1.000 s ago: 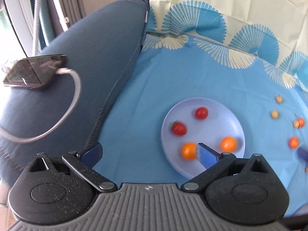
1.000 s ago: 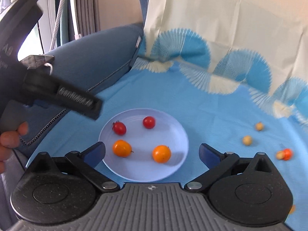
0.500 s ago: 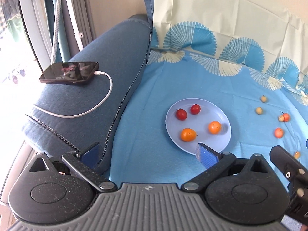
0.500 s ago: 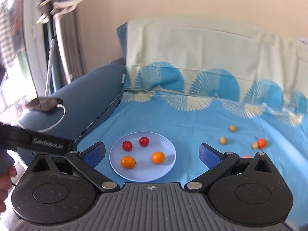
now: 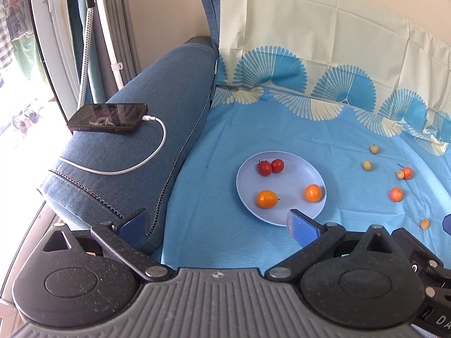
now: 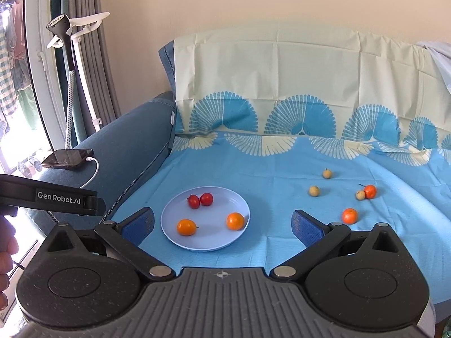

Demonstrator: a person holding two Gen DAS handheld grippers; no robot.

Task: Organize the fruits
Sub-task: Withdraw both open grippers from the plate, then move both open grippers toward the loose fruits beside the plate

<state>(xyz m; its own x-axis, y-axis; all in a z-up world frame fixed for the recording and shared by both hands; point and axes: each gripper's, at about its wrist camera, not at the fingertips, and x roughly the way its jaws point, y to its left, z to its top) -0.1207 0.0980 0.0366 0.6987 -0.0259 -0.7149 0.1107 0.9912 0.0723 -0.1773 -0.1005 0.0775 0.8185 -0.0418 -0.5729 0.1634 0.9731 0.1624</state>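
Small round red and orange fruits, 4 (image 6: pixel 235 221) of them, sit on the pale blue round plate (image 6: pixel 172 211) on the blue sofa cover (image 6: pixel 267 174); others (image 6: pixel 349 215) lie scattered right of it. Left tool (image 5: pixel 217 224) and right tool (image 6: pixel 222 224) gape wide, empty.

One plate (image 6: pixel 169 225), one phone (image 6: pixel 67 159) — two red tomatoes (image 6: pixel 193 201), five orange fruits (image 6: pixel 235 221), three yellowish fruits (image 6: pixel 314 191).
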